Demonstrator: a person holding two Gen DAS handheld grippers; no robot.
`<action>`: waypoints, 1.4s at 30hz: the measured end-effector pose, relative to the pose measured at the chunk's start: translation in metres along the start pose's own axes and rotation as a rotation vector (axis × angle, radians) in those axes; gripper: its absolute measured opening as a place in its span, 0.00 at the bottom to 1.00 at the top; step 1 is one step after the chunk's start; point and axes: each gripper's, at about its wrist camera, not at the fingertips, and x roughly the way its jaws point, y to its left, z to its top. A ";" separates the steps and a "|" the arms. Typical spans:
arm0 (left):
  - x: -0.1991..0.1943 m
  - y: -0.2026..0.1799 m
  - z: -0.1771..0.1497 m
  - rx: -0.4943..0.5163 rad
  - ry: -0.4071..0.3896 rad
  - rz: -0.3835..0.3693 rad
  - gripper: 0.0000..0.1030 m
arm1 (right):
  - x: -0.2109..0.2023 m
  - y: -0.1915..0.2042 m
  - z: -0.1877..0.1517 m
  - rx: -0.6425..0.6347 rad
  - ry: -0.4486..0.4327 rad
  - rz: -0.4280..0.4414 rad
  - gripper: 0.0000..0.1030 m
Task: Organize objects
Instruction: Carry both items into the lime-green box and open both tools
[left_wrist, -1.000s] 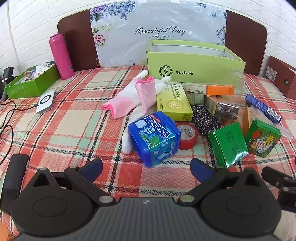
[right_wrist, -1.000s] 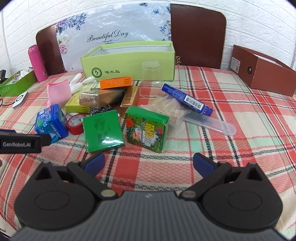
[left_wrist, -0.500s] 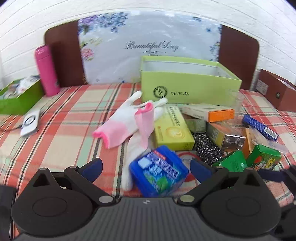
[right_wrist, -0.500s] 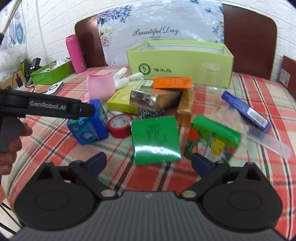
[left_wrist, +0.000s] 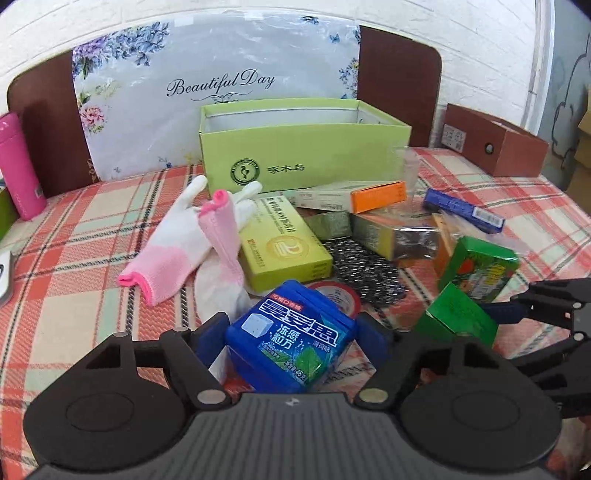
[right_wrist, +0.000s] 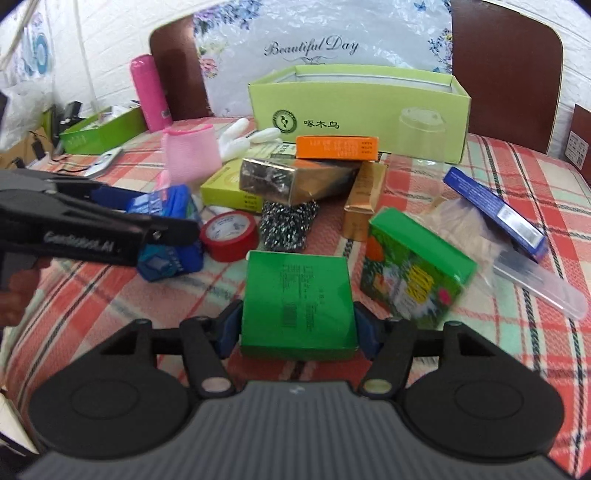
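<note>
My left gripper (left_wrist: 291, 336) is shut on a blue gum box (left_wrist: 290, 339), its pads against both sides; the box also shows in the right wrist view (right_wrist: 168, 230). My right gripper (right_wrist: 297, 328) is shut on a plain green box (right_wrist: 297, 302), which also shows in the left wrist view (left_wrist: 456, 317). Both boxes are at the near edge of a pile on the plaid cloth. An open light-green carton (left_wrist: 303, 151) stands behind the pile, also seen in the right wrist view (right_wrist: 360, 110).
The pile holds a red tape roll (right_wrist: 229, 236), a printed green box (right_wrist: 417, 269), a steel scourer (right_wrist: 288, 225), a gold box (right_wrist: 291, 181), an orange box (right_wrist: 338, 147), a yellow box (left_wrist: 284, 247), gloves (left_wrist: 184, 236) and a blue box (right_wrist: 495, 210). A pink bottle (right_wrist: 149, 92) stands back left.
Both grippers moved forward and closed: the left onto the blue gum box, the right onto the plain green box. Both were open half a second ago.
</note>
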 end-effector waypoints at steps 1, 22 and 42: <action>-0.002 -0.003 -0.001 0.003 -0.001 -0.013 0.75 | -0.006 0.000 -0.001 0.000 -0.007 -0.001 0.60; -0.035 0.001 0.077 0.007 -0.185 -0.053 0.75 | -0.061 -0.029 0.087 -0.079 -0.302 -0.002 0.59; 0.156 0.048 0.217 -0.223 -0.081 0.077 0.76 | 0.170 -0.132 0.234 0.084 -0.039 -0.145 0.60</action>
